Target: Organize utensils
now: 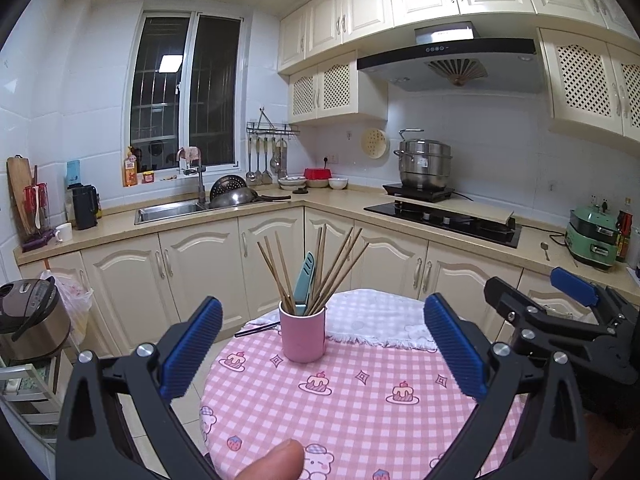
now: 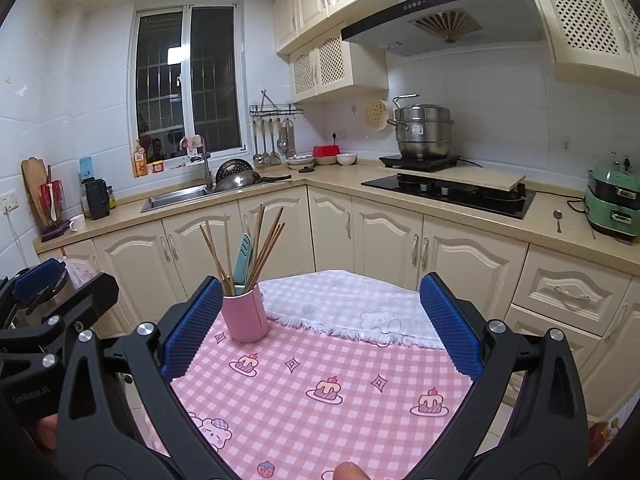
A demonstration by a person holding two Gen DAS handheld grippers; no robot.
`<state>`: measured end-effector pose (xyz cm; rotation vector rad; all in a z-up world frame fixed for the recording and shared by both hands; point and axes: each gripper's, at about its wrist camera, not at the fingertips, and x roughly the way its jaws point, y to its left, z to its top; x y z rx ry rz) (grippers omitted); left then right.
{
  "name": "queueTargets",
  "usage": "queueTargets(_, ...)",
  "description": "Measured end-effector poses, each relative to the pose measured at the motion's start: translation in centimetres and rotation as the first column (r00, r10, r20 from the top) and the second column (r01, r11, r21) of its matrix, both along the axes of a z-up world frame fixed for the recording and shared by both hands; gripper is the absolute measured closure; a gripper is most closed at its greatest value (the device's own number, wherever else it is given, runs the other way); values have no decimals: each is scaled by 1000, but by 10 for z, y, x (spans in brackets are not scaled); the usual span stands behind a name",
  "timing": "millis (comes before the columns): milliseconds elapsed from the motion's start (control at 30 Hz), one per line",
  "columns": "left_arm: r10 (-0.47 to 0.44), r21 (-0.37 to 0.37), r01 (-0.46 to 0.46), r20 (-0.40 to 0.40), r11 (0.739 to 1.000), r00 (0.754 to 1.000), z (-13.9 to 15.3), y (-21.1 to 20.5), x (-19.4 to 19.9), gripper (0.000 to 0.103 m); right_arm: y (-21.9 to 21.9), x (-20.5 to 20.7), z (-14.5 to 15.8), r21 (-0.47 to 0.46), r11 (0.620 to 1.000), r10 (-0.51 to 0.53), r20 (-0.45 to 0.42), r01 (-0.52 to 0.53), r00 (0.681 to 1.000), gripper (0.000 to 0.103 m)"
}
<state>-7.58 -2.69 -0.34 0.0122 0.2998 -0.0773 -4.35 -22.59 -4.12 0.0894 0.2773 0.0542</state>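
Note:
A pink cup (image 1: 302,336) stands on the round table with the pink checked cloth (image 1: 360,412). It holds several wooden chopsticks (image 1: 340,264) and a teal utensil (image 1: 305,282). A dark utensil (image 1: 256,330) lies flat on the table left of the cup. My left gripper (image 1: 323,346) is open and empty, with the cup between and beyond its fingers. My right gripper (image 2: 319,322) is open and empty; the cup (image 2: 245,318) stands just beyond its left finger (image 2: 192,328). The chopsticks (image 2: 264,244) show there too.
A white fringed cloth (image 2: 352,308) covers the table's far side. Cream cabinets and a counter with sink (image 1: 168,210), stove (image 1: 444,218) and steel pot (image 1: 424,164) lie behind. A rice cooker (image 1: 30,320) stands at the left. A spoon (image 2: 557,218) lies on the counter.

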Motion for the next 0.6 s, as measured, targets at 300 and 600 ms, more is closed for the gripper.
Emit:
queueTargets(300, 19, -29, -19, -5, 999, 1000, 0, 13, -10, 4, 5, -11, -1, 3, 1000, -3, 3, 3, 1000, 6)
queueTargets(600, 29, -34, -29, 0, 999, 1000, -1, 22, -12, 4, 15, -12, -2, -19, 1000, 17, 3, -17, 1000, 6)
